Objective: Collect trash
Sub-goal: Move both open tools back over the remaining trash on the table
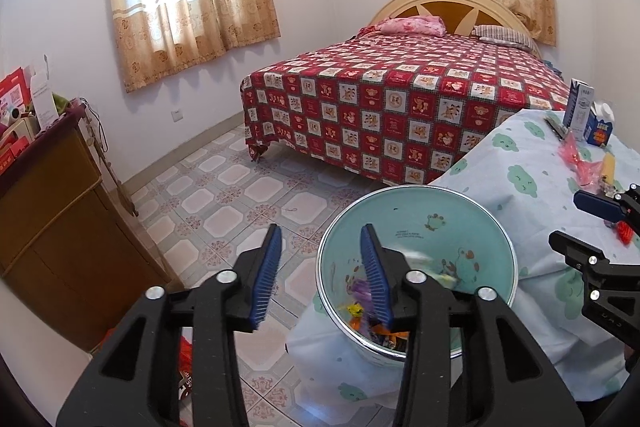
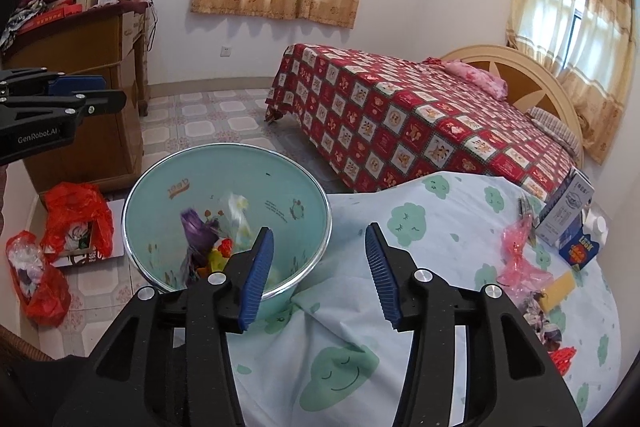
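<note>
A light-green trash bin stands beside the cloth-covered table and holds several wrappers. A pale wrapper is blurred in mid-air inside the bin. My left gripper is open and empty over the bin's left rim. My right gripper is open and empty over the table edge, right of the bin. Trash lies on the table at the right: a pink plastic bag, a yellow packet, a red wrapper, two cartons.
A bed with a red quilt stands beyond the table. A wooden cabinet is at the left wall. Red plastic bags and a box lie on the tiled floor left of the bin.
</note>
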Motion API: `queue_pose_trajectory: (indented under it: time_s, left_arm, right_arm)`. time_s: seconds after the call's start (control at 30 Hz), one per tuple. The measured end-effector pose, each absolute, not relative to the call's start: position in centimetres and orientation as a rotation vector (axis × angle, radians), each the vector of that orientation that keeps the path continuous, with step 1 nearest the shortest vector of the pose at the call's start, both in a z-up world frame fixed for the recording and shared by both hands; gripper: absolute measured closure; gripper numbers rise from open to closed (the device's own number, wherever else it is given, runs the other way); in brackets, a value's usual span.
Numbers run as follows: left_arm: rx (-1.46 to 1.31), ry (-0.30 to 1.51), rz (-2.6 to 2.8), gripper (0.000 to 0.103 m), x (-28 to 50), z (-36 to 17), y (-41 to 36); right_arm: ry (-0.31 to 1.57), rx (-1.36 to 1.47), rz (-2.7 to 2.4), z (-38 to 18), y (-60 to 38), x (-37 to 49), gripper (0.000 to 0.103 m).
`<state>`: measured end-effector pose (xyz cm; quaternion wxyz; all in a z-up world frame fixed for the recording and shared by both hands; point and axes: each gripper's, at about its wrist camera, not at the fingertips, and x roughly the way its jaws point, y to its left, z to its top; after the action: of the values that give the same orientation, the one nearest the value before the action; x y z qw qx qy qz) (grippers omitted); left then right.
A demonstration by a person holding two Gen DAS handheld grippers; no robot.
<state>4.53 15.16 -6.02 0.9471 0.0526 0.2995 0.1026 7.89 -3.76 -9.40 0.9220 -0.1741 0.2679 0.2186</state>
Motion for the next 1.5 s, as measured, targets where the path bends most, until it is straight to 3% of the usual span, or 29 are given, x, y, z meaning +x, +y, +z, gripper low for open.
queue_pose_trajectory:
  time_s: [0.37,0.47,1.07,1.5]
  left_arm:
    - [0.108,0.615,0.213,0.05,4.7,-6.2,15.5]
    - [0.107,0.613,0.222,0.041,4.7,-6.3,15.7]
    - [0.125,0.637,0.211,0.035,4.9,-7.0,15.3]
    - [0.245,0.667,0.083,0.035,6.5,-8.7,7.0]
  right_arm:
    - [0.551,-0.341,0.448,-9.5,-4.3,7.5,0.052]
    - [0.548,-0.342,0.449,-9.5,-4.3,7.3,0.05]
    - [0.548,-0.306,0.394,-8.9,-6.4,7.0,0.048]
    - [0.651,-0.049,-0.042,-9.1,-24.5,10.1,0.048]
